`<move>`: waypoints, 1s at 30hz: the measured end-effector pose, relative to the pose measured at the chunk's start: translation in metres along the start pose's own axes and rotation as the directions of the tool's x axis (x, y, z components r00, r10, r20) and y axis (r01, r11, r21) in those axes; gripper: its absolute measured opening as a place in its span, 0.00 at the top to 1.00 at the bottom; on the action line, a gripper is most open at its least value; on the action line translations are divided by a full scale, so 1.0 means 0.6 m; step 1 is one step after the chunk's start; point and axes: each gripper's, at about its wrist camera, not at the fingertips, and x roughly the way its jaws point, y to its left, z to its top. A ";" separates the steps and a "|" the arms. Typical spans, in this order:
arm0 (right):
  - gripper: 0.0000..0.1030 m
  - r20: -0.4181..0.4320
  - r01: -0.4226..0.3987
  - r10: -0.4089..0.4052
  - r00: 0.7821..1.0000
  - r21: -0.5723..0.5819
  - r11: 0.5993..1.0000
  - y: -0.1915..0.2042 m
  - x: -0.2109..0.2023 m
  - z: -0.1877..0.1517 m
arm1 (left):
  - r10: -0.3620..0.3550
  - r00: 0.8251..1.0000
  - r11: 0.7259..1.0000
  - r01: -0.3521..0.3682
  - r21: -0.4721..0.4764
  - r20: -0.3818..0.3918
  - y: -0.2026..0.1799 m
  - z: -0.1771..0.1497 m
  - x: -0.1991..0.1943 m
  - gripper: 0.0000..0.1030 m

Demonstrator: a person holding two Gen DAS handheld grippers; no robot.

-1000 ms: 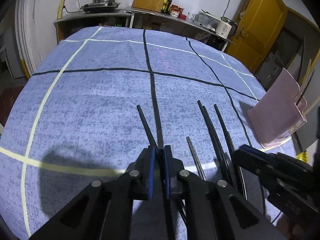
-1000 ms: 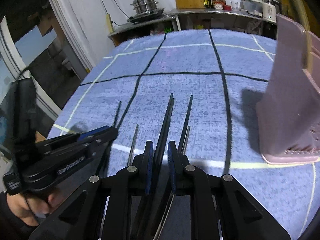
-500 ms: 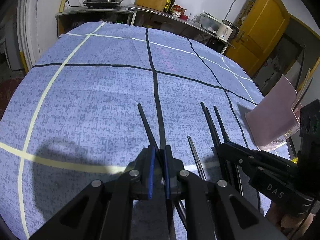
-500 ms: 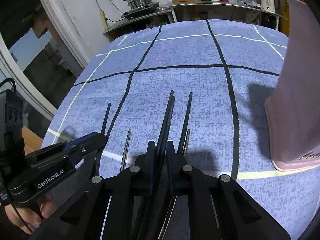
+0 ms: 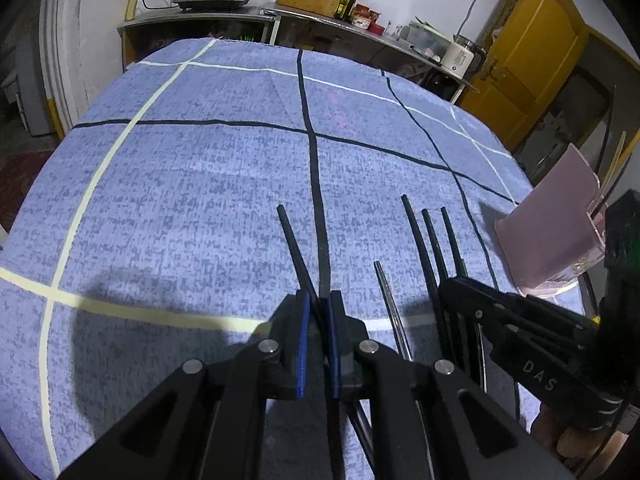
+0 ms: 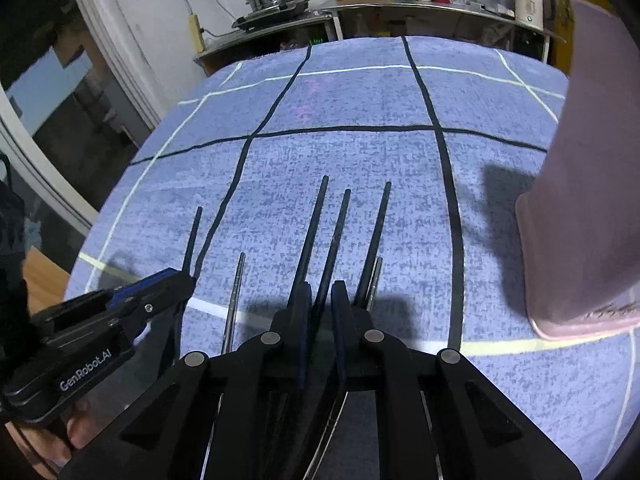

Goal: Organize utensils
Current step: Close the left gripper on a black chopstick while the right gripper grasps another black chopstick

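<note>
Left gripper point(image 5: 319, 312) clamped on one black chopstick point(image 5: 294, 248), which runs forward out of the pads over the blue cloth point(image 5: 180, 200). Right gripper point(image 6: 321, 300) narrow, pinching the middle chopstick point(image 6: 335, 236) of a black trio; its neighbours lie just outside each finger. Steel chopstick point(image 6: 235, 292) lies between the two grippers. Pink holder point(image 6: 588, 200) well right of the right fingers.

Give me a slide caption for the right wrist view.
Right tool shut on a black chopstick among others on the blue cloth, pink holder alongside.
</note>
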 end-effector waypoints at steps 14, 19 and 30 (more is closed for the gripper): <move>0.93 -0.022 0.018 -0.018 1.000 -0.018 1.000 0.004 0.009 0.010 | 0.057 0.997 0.998 -0.058 -0.020 -0.056 -0.008 0.006 0.004 0.91; 0.94 0.004 -0.014 0.014 1.000 -0.010 1.000 0.002 -0.014 0.014 | 0.031 0.998 0.999 -0.033 -0.039 -0.062 0.001 0.008 0.000 0.94; 0.95 0.126 -0.062 0.065 0.990 -0.032 0.998 0.018 -0.120 0.024 | -0.013 0.998 1.000 0.012 0.008 0.062 -0.021 0.029 -0.102 0.95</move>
